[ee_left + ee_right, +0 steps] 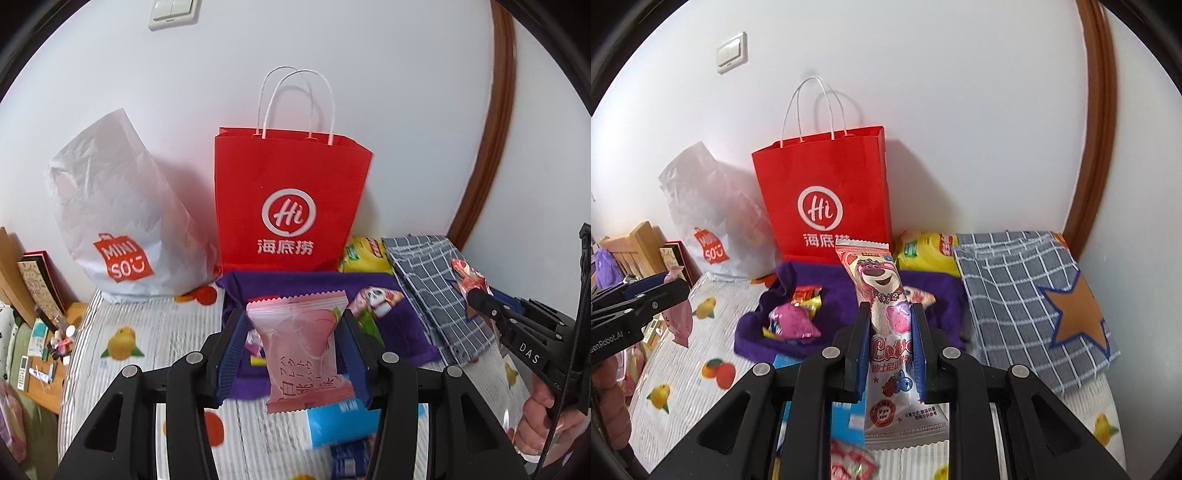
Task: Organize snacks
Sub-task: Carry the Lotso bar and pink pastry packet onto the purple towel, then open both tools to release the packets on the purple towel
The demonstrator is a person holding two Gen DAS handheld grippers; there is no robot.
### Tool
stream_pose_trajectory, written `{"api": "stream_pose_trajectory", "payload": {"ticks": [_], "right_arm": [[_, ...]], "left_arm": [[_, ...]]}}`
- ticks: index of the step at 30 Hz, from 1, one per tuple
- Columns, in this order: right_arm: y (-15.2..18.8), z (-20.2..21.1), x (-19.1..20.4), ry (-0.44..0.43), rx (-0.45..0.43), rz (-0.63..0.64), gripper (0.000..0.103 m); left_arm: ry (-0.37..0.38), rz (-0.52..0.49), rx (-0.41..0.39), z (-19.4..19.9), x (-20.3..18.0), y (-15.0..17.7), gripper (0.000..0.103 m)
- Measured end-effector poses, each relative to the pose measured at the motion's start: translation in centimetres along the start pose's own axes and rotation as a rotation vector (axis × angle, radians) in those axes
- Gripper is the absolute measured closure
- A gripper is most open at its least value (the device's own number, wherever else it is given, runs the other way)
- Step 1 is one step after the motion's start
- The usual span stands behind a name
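My left gripper [293, 317] is shut on a pink peach snack packet [301, 350], held up above a purple cloth [295, 288] with loose snacks on it. My right gripper [886, 314] is shut on a long pink bear-print snack packet [882, 295], also lifted over the purple cloth [842, 299]. Behind the cloth a red paper bag [291, 199] stands upright against the wall, also seen as the red paper bag [827, 199]. A white shopping bag [110, 221] stands left of it. The right gripper [476, 291] shows at the right edge of the left wrist view.
A yellow snack bag [923, 251] lies behind the cloth, and a blue checked cloth with an orange star [1027, 295] lies to the right. A blue box [340, 421] rests below the left gripper. The fruit-print bedsheet [701, 332] spreads to the left; a cluttered wooden shelf [40, 332] stands beside it.
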State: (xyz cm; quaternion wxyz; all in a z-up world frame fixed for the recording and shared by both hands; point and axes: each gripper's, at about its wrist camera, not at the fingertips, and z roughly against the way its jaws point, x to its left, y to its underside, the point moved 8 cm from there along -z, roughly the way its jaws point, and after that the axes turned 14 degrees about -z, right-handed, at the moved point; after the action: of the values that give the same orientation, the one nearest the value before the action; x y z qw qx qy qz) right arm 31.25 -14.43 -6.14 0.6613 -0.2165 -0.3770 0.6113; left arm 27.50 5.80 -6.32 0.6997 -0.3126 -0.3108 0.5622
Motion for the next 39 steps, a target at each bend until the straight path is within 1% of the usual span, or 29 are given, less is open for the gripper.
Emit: {"api": "stream_pose_trajectory", "payload": {"ticks": [4, 8, 13, 18, 20, 22, 25, 27, 29, 39], "right_arm": [[-1.0, -3.2, -0.1, -0.007, 0.028, -0.017, 0.083], [-0.8, -6.7, -1.0, 0.003, 0.066, -0.025, 0.083], [0.3, -10.8, -2.4, 0.018, 0.14, -0.02, 0.083], [2.4, -14.2, -3.2, 0.028, 0.209, 0.008, 0.083], [3.2, -15.3, -3.4, 0.023, 0.244, 0.017, 0.083], [3.7, -15.9, -3.7, 0.031, 0.254, 0.022, 0.083], [4.2, -16.6, -4.0, 0.035, 0.268, 0.016, 0.082], [4.3, -16.9, -4.2, 0.032, 0.263, 0.003, 0.082], [4.4, -17.0, -4.1, 0.022, 0.261, 0.005, 0.082], [4.9, -17.3, -2.7, 0.0, 0.254, 0.055, 0.079]], "left_arm": [[0.002, 0.03, 0.017, -2.7, 1.3, -1.1, 0.055], [0.012, 0.047, 0.035, -5.4, 2.0, -1.5, 0.055], [0.033, 0.066, 0.073, -9.5, 2.8, -1.1, 0.055], [0.038, 0.053, 0.128, -13.0, 3.1, 0.0, 0.055], [0.046, 0.063, 0.15, -14.0, 3.3, 0.5, 0.055], [0.073, 0.078, 0.174, -15.1, 3.3, 1.2, 0.055], [0.041, 0.08, 0.201, -16.2, 3.8, 2.0, 0.055], [0.062, 0.092, 0.212, -16.5, 3.7, 2.4, 0.055], [0.085, 0.111, 0.215, -16.7, 3.6, 2.6, 0.055], [0.096, 0.111, 0.247, -18.0, 2.7, 3.3, 0.055]]}}
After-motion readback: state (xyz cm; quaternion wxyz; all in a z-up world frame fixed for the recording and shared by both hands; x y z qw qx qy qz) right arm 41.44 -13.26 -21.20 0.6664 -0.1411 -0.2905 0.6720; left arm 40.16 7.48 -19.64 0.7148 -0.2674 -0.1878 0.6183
